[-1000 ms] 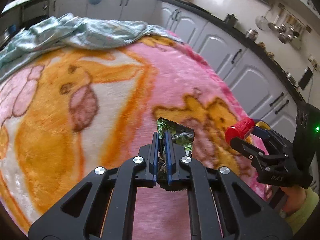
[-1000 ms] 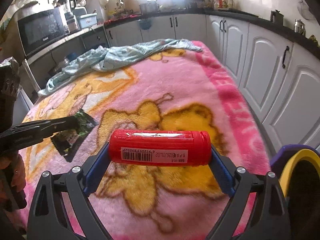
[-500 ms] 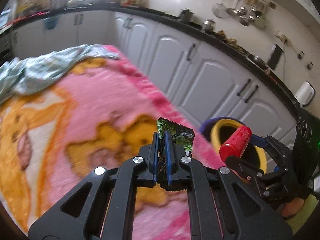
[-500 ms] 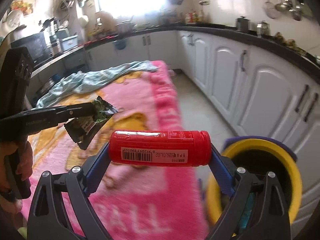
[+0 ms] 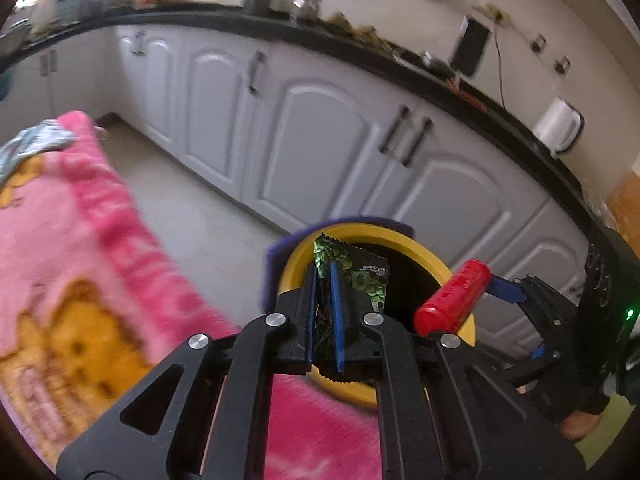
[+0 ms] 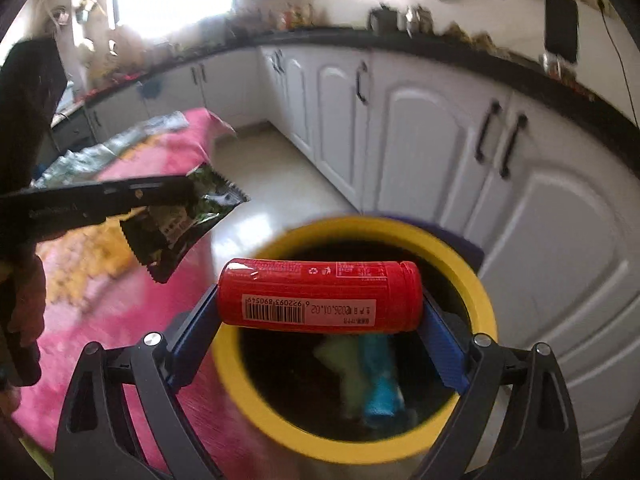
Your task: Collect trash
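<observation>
A kitchen of white arched cabinet doors point(image 5: 320, 148) under a dark counter runs behind everything, with pale floor tiles point(image 6: 276, 168) below and a plush pink-and-yellow blanket point(image 5: 60, 248) spread over the worktop at the near side. The left tool point(image 5: 323, 280) has its blue pads pressed together on a crinkly dark snack wrapper point(image 5: 360, 272), printed with green leaves and saw-toothed along its sealed edge; in the right wrist view the wrapper point(image 6: 180, 224) hangs limp from that tool, beside the bin's near-left edge rather than plainly above its opening. The right tool point(image 6: 320, 320) is clamped end to end on a smooth red plastic canister point(image 6: 320, 298), a rigid cylinder with a white barcode label, held crosswise just above the mouth of the bin point(image 6: 476, 280). The bin is round, with a thick glossy yellow rim over a purple body, and pale green and blue scraps point(image 6: 372, 376) lie in its dark inside. The likeliest fault is the wrapper: light and floppy, it could drift or catch on the rim and land on the blanket or floor if let go before it is fully over the opening. The canister, lying across the hole, could strike the rim and bounce or roll out if dropped off centre. With both tools crowding one opening, they might also knock together.
</observation>
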`<state>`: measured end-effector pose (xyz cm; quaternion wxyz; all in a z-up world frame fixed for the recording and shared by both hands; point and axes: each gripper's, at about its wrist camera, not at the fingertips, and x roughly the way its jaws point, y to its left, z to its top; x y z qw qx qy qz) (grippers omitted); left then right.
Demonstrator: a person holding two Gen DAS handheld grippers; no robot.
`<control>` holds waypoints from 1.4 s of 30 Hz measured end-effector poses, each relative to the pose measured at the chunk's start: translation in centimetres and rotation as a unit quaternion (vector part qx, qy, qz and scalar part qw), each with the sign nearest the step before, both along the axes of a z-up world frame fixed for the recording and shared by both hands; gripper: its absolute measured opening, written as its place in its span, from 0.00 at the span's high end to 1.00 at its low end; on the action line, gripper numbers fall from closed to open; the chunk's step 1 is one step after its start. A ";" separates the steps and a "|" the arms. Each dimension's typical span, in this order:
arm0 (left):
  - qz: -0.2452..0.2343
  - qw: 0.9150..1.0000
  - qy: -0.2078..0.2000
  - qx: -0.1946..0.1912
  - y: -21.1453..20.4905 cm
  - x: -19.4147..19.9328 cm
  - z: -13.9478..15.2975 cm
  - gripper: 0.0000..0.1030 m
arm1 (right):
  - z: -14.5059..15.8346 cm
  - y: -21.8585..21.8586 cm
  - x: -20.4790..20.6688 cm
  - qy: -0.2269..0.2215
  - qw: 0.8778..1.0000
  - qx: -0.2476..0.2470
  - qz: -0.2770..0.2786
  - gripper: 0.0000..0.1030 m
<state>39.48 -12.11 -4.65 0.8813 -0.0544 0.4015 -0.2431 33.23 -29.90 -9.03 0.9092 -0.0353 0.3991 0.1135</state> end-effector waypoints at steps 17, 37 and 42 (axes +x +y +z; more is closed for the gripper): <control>0.027 0.995 -0.059 0.075 -2.5 -3.1 -0.6 0.10 | 2.0 -3.3 -8.7 -0.071 0.994 0.053 -0.063 0.06; 0.102 0.977 -0.163 0.092 3.6 -22.3 1.0 0.10 | 6.5 1.3 -24.0 -0.187 0.979 0.057 -0.059 0.06; 0.120 0.969 -0.196 0.086 4.1 -25.1 1.6 0.10 | 5.3 1.7 -26.8 -0.206 0.975 0.056 -0.070 0.06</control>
